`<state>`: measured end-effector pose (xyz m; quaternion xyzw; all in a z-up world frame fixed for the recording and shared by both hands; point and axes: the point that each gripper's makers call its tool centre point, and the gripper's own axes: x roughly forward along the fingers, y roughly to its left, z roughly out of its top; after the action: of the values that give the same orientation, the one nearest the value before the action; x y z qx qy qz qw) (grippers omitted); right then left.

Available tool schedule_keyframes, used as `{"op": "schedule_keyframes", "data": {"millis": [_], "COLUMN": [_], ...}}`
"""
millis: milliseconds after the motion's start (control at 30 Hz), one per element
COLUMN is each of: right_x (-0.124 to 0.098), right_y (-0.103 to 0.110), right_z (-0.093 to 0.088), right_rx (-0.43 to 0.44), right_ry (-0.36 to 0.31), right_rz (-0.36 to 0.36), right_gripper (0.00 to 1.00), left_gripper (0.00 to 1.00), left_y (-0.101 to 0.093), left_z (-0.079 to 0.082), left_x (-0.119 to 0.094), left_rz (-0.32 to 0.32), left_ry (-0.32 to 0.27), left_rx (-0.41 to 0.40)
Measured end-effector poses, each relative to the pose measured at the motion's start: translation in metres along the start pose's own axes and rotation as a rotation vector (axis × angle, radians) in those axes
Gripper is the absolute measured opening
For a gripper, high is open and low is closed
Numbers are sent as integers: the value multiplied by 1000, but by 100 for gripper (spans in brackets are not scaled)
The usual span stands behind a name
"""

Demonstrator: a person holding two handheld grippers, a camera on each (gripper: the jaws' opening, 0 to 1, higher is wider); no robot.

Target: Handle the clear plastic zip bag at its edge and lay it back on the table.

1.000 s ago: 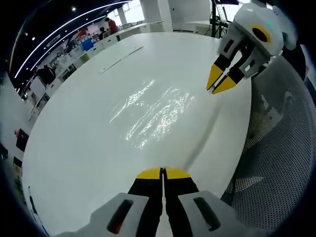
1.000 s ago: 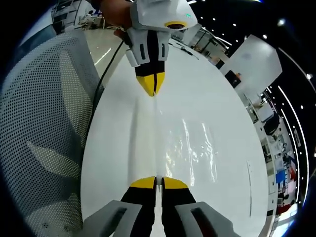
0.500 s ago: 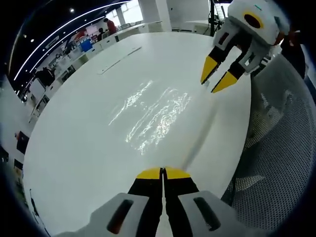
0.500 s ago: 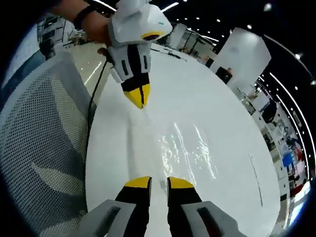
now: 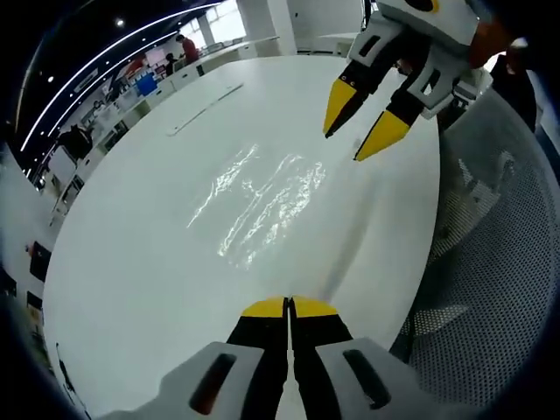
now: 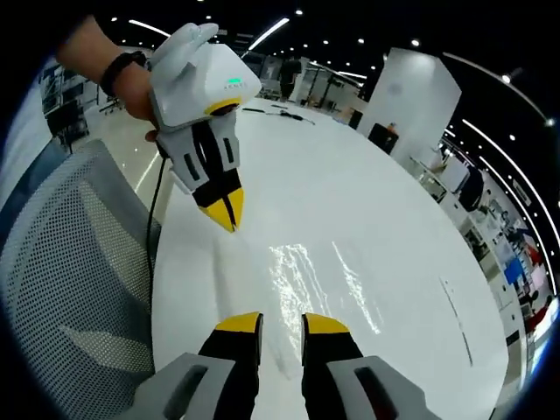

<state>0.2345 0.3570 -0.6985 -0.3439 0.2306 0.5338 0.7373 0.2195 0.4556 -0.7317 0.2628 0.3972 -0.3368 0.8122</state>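
Left gripper view showed a big white table with a grey mesh chair at its right edge. The clear plastic zip bag lay flat on the table, hard to see apart from its shine. The left gripper had its yellow tips pressed together; whether they pinched the bag's edge was hard to tell. The right gripper hovered with tips apart, holding nothing. No writing could be read.
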Motion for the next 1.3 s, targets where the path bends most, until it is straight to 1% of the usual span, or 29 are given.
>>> {"op": "schedule_keyframes", "data": {"millis": [100,300,433,533,600,733,833,1033,1300], "right_x": [6,15,23,28,30,33,32,31,30], "right_y": [2,4,6,8,7,8,13,19,18], "right_z": [6,8,4,-4,-6,-9,-9,-8,-9], "right_rx": [-18,-39,-46,-63,-49,-32,-21,-18,-9], "right_ry": [-2,9,29,68,76,91,97,95,96], "right_rz": [6,16,28,33,35,41,56,76,76], "right_gripper": [14,14,14,13,11,8,0,0,0], "left_gripper": [0,0,0,0,0,0,0,0,0], "left_y": [1,-1,-1,0,0,-1,-1,1,1], "left_z": [0,1,4,5,6,7,7,7,8], "left_x": [0,1,0,0,0,0,0,-1,-1], "left_rz": [0,-7,-9,-6,-9,-10,-9,-1,1], "left_ry": [-2,-5,-12,-17,-19,-22,-23,-30,-34], "left_rx": [2,8,6,8,10,9,6,-3,-5]}}
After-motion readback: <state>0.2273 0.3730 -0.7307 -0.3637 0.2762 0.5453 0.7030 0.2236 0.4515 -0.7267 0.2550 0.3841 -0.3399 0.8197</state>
